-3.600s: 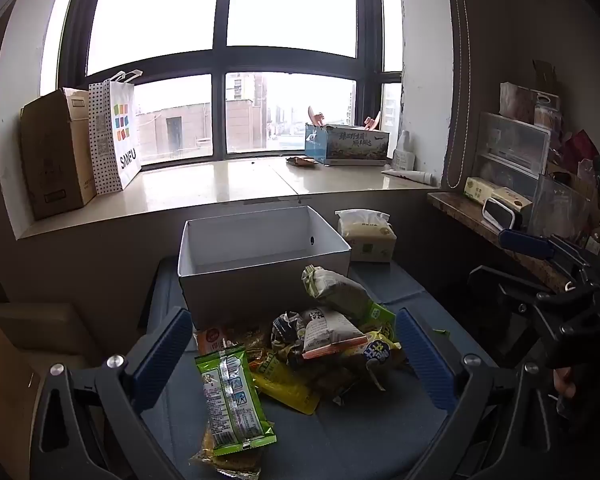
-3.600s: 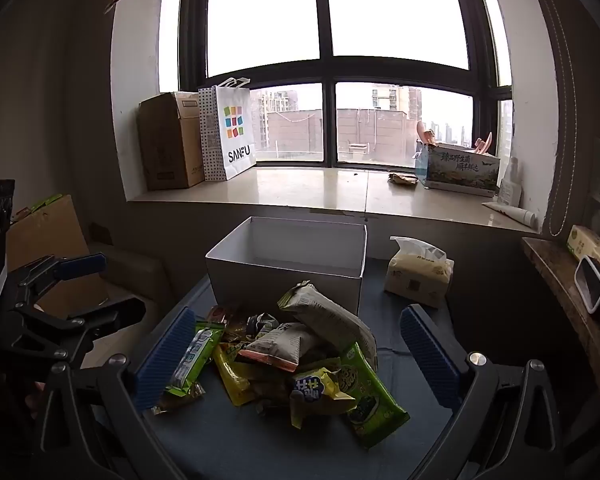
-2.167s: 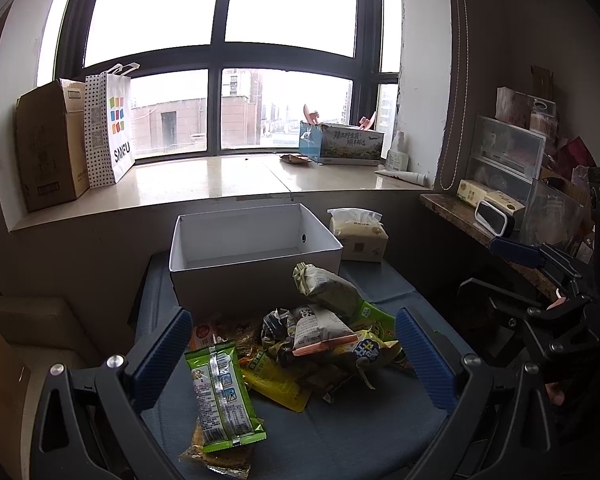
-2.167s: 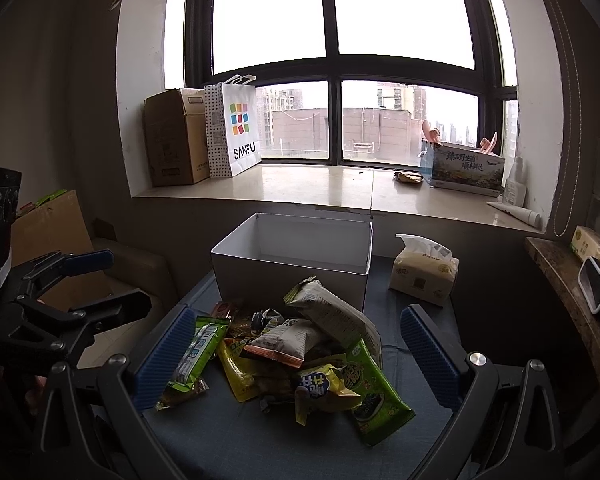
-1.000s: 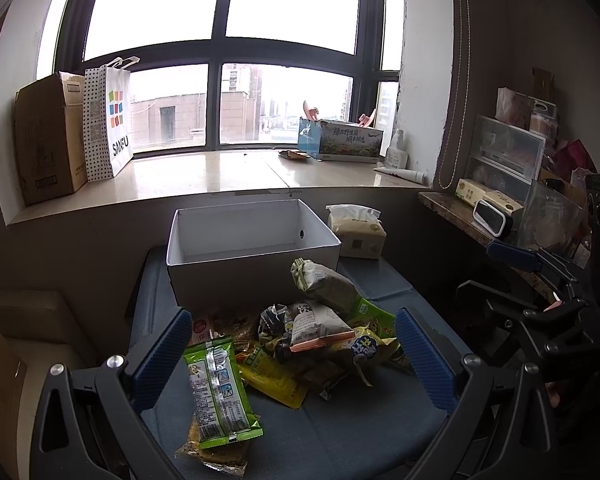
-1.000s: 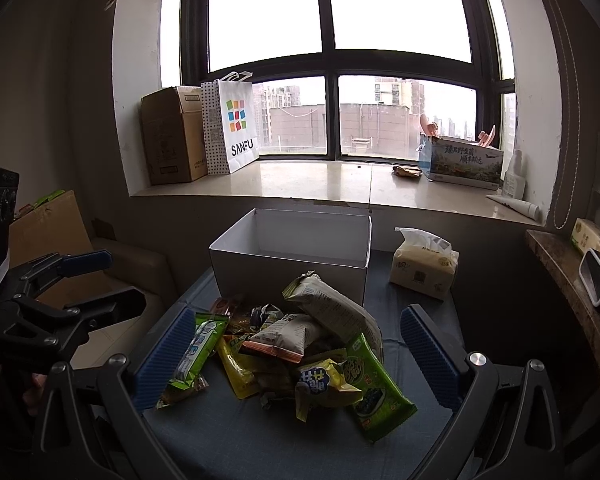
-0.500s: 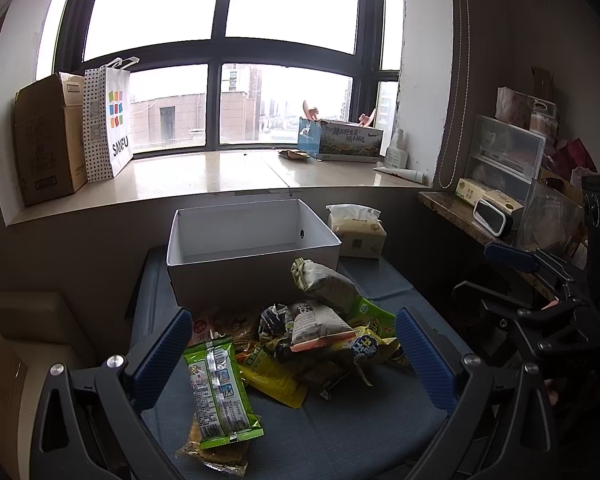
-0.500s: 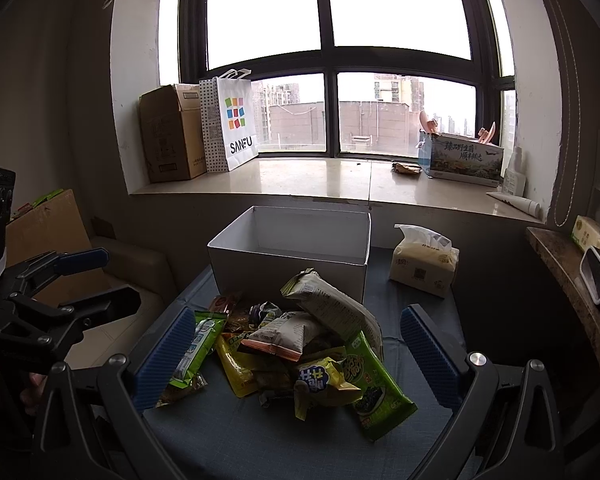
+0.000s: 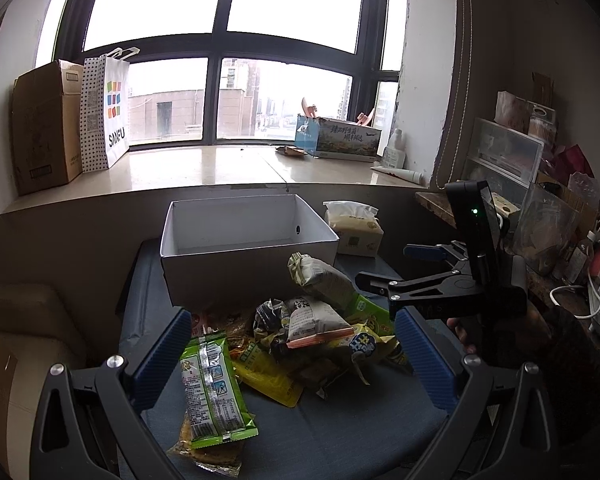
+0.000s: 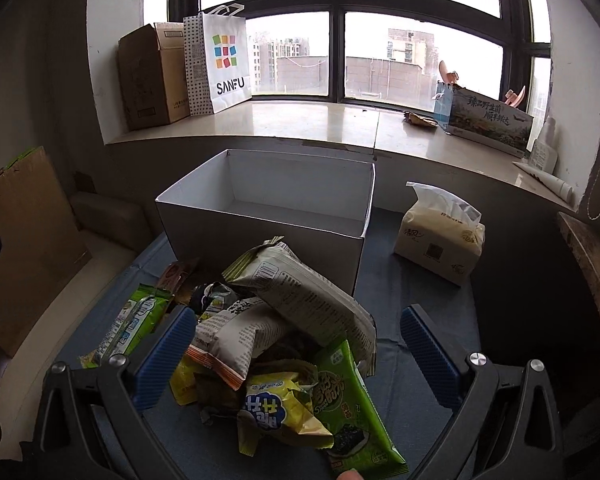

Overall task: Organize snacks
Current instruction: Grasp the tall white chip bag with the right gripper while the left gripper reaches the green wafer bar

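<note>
A pile of snack packets (image 9: 300, 336) lies on a blue-grey cushion (image 9: 340, 432) in front of an empty white box (image 9: 240, 276). A green packet (image 9: 212, 392) lies at the pile's left, and a grey-green bag (image 9: 324, 280) leans on the box. My left gripper (image 9: 294, 356) hangs open just short of the pile. My right gripper (image 10: 294, 356) is open low over the pile (image 10: 284, 352), with a striped bag (image 10: 240, 340), a yellow packet (image 10: 280, 408) and a green packet (image 10: 352, 412) between its fingers. The white box (image 10: 260, 236) stands behind. In the left wrist view the right gripper (image 9: 388, 266) reaches in from the right.
A tissue pack (image 9: 356, 228) (image 10: 440, 240) sits right of the box. The windowsill (image 9: 180, 172) behind holds a cardboard box (image 9: 44, 128), a paper bag (image 9: 108, 112) and a printed carton (image 9: 336, 138). A cluttered shelf (image 9: 540, 216) stands on the right and a folded cardboard sheet (image 10: 24, 240) on the left.
My right gripper has moved forward and down to the pile, which now fills its view. In the left wrist view it has swung in leftward. My left gripper has barely moved.
</note>
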Demonstrator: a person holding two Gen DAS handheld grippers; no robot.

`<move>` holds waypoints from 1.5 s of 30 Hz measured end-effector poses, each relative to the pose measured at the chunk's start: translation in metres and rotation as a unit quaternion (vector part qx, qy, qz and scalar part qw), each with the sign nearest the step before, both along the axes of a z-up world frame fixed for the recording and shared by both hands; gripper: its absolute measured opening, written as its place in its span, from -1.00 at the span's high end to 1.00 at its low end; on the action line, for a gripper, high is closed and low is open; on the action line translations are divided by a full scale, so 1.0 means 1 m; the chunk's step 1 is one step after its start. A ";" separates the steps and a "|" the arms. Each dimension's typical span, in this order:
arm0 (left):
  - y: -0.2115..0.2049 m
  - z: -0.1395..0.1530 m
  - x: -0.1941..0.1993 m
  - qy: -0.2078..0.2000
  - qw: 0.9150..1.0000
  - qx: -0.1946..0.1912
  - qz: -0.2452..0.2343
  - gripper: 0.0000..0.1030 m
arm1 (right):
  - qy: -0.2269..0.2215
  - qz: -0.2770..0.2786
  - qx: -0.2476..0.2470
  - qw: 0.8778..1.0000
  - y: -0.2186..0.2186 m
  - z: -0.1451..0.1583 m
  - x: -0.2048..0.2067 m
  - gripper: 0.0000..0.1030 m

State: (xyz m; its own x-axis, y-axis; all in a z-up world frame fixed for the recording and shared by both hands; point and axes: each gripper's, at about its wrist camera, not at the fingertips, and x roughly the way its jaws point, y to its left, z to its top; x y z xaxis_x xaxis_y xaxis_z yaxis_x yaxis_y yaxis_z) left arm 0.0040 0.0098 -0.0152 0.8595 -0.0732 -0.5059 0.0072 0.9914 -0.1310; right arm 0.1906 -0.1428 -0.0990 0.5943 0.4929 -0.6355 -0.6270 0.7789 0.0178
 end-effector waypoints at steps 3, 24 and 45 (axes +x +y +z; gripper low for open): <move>-0.002 -0.002 0.000 0.001 1.000 0.002 -0.007 -1.00 | 0.018 0.005 -0.018 1.000 0.012 -0.018 0.027 -1.00; 0.007 -0.025 0.010 0.032 0.999 -0.015 -0.002 -1.00 | 0.023 0.053 -0.081 0.995 0.040 -0.055 0.046 1.00; 0.001 -0.034 0.013 0.044 0.999 -0.010 -0.017 -1.00 | 0.075 0.090 -0.087 0.989 0.042 -0.091 0.099 -0.52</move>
State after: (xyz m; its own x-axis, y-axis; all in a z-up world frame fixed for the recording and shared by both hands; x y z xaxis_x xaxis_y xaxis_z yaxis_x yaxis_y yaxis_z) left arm 0.0173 0.0109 -0.0495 0.8081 -0.1128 -0.5781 0.0285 0.9878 -0.1530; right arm 0.2898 -0.1007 -0.1903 0.3990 0.4580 -0.7944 -0.7565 0.6540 -0.0029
